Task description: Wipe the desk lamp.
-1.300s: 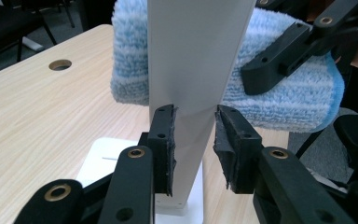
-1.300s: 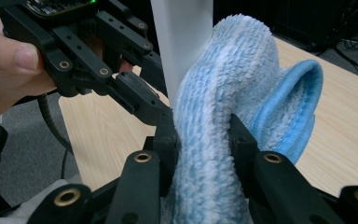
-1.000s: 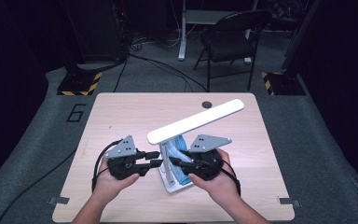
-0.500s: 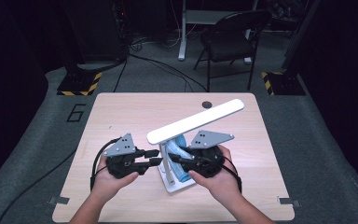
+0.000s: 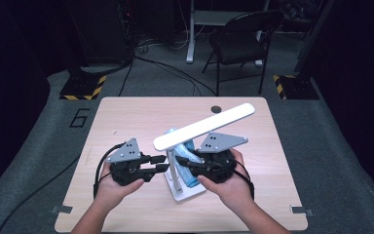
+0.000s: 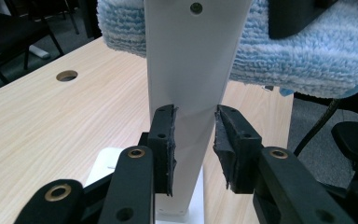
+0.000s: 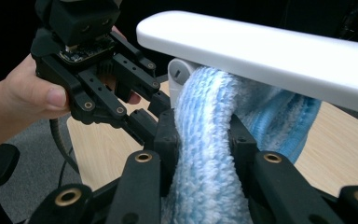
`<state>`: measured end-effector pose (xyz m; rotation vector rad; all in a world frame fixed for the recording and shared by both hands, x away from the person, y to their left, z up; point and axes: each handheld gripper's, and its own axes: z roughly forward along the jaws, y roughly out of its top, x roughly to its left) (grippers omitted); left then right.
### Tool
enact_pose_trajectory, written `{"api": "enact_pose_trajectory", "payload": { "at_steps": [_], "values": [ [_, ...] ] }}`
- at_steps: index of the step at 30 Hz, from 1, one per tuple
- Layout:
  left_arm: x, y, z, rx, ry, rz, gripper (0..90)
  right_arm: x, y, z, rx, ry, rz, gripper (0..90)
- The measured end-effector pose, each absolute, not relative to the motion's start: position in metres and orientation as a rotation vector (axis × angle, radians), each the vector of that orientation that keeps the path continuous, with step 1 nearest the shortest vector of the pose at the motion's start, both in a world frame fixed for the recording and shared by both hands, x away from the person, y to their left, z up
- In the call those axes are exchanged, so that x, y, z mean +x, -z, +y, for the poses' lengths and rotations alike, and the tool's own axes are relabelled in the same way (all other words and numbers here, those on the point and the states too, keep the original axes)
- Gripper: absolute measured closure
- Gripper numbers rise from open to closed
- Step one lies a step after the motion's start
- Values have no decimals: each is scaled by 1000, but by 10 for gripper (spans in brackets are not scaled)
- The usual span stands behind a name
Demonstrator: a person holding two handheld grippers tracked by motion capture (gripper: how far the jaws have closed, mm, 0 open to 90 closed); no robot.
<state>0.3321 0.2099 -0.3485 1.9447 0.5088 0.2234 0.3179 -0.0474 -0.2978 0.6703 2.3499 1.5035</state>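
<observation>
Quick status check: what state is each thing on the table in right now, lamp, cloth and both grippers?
Desk lamp: upright on its base, head tilted, unlit.
Lamp post: clamped between the left gripper's pads.
Blue cloth: bunched up, draped against the post under the head.
Left gripper: shut on the lamp post.
Right gripper: shut on the blue cloth.
Table: bare light wood around the lamp.

A white desk lamp (image 5: 202,127) with a flat rectangular base, an upright slab post and a long rounded bar head stands near the middle of the bench; its head slopes upward toward the far right corner. A fluffy light-blue microfibre cloth (image 7: 209,154), bunched into a thick fold, is wrapped against the post just beneath the head, hanging down toward the base.
</observation>
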Motion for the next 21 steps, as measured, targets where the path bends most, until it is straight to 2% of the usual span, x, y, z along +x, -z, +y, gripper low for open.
{"api": "enact_pose_trajectory", "payload": {
  "at_steps": [10, 21],
  "values": [
    [332, 349, 212, 1945, -227, 507, 682, 317, 308, -42, 642, -1487, 2353, 721],
    [332, 349, 212, 1941, -232, 508, 684, 318, 334, -42, 674, -1462, 2390, 722]
  ]
}}
